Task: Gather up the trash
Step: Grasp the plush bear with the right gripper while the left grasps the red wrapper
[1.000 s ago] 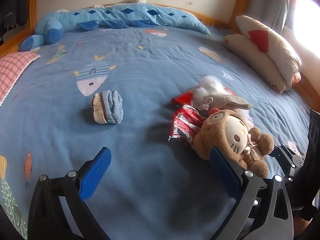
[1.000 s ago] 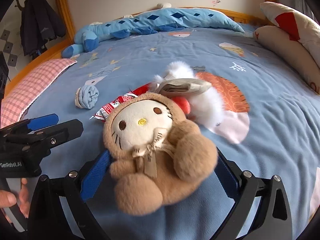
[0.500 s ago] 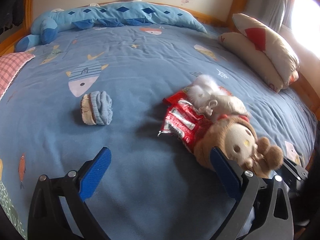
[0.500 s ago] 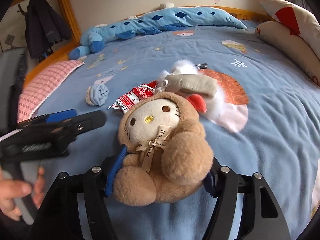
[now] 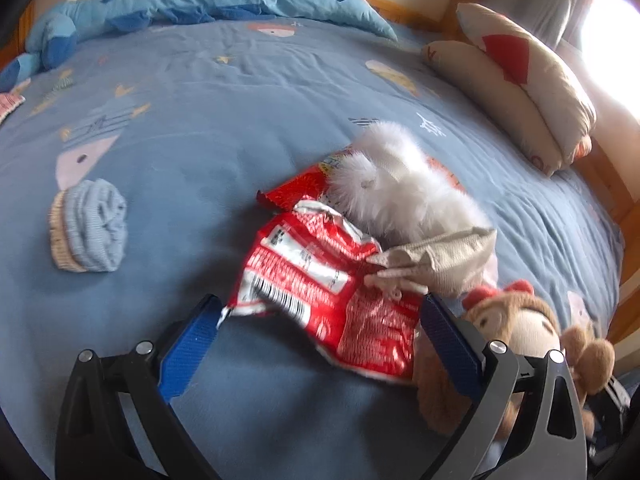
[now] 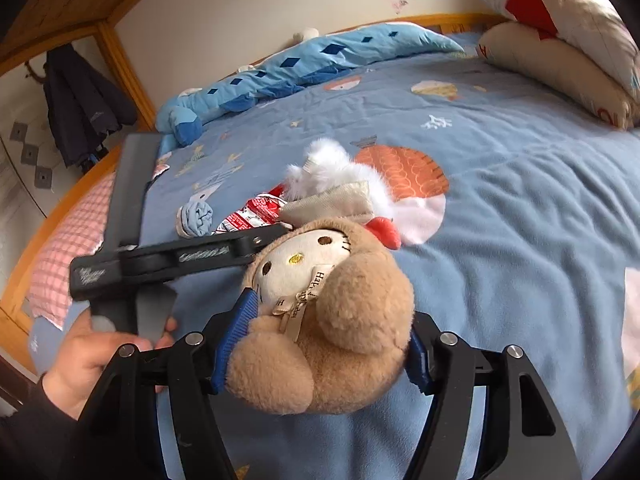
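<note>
A crumpled red snack wrapper (image 5: pixel 320 280) lies on the blue bedspread (image 5: pixel 200 120), partly under a white fluffy toy (image 5: pixel 396 188). My left gripper (image 5: pixel 316 332) is open, its blue fingers on either side of the wrapper's near edge. The wrapper also shows in the right wrist view (image 6: pixel 252 214). My right gripper (image 6: pixel 316 340) is shut on a brown plush toy (image 6: pixel 328 320) and holds it lifted beside the wrapper; the toy shows at the right of the left wrist view (image 5: pixel 520 336).
A rolled blue sock (image 5: pixel 88 228) lies left of the wrapper. Cream pillows (image 5: pixel 520 80) sit at the right edge, a long blue plush (image 5: pixel 200 0) along the headboard, a pink checked cloth (image 6: pixel 68 240) at the left. The left gripper's body (image 6: pixel 176 256) crosses the right wrist view.
My right gripper closed on the brown plush toy and lifted it off the wrapper. My left gripper moved forward and right until its open fingers bracket the wrapper.
</note>
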The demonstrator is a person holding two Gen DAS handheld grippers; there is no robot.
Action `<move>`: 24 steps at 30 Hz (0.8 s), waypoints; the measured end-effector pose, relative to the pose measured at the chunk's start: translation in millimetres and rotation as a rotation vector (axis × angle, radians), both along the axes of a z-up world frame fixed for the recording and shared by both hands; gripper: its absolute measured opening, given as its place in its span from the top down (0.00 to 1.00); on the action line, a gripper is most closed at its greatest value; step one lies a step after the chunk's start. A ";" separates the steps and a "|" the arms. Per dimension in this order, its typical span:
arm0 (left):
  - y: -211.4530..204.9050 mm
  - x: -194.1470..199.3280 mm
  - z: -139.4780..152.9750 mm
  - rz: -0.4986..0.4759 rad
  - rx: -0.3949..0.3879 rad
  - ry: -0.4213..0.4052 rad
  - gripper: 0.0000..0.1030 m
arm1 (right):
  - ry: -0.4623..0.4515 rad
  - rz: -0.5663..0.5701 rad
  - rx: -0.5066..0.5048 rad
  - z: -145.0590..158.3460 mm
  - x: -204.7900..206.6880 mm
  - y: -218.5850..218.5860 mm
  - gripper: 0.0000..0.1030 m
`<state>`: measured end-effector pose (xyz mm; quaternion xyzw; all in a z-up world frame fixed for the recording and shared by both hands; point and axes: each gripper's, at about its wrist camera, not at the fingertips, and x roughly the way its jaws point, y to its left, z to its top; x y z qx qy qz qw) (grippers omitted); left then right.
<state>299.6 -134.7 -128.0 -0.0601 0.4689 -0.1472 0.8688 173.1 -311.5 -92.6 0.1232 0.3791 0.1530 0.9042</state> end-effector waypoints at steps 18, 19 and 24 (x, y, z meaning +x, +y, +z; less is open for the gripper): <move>9.3 -31.5 33.2 -0.032 -0.104 -0.102 0.90 | 0.025 -0.026 0.062 -5.9 3.3 -10.3 0.39; 9.1 -33.1 35.5 -0.038 -0.104 -0.107 0.90 | 0.024 -0.027 0.060 -5.0 3.0 -10.3 0.39; 12.9 -48.4 48.1 -0.043 -0.126 -0.127 0.92 | 0.008 -0.041 0.066 2.8 -6.9 -13.9 0.40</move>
